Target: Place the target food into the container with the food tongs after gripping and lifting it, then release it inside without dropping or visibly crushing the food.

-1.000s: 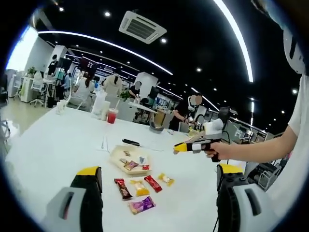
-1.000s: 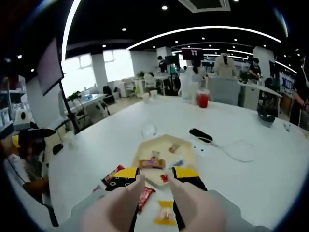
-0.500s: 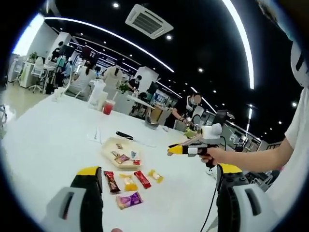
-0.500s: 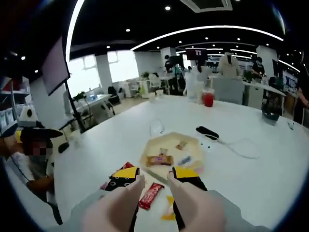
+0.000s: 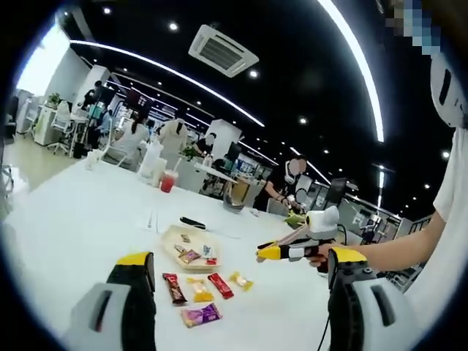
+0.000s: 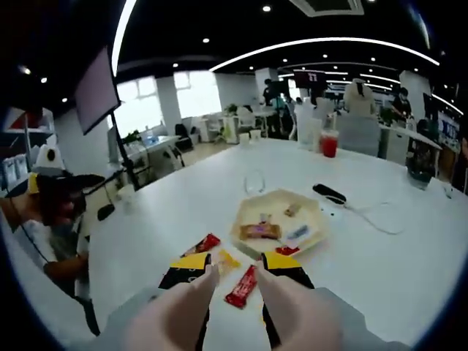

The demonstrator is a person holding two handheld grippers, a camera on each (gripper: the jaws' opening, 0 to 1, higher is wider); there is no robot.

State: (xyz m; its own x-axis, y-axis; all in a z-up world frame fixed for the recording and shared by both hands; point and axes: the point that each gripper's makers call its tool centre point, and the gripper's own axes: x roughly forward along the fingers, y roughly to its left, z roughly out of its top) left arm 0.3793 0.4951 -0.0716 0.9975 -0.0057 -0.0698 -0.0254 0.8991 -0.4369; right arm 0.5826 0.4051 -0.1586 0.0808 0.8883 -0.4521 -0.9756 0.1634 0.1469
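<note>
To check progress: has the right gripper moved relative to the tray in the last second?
Yes. The right gripper has drawn back from the tray. Its tips overlapped the tray's near edge before; now they lie short of it, over the red bar.

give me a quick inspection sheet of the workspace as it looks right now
Surface: white table, mostly bare.
Job's things: beige tray holding several wrapped snacks; loose wrapped snacks lie beside it, including a red bar, a yellow packet and a purple packet.
Clutter: red drink cup, dark flat device, sheet of paper.
Grippers: left claw open and empty, above the table; right claw open and empty, over the red bar.
Cables: thin white cable looping on the table past the tray.
Surroundings: open office, people at desks behind, ceiling light strips.
</note>
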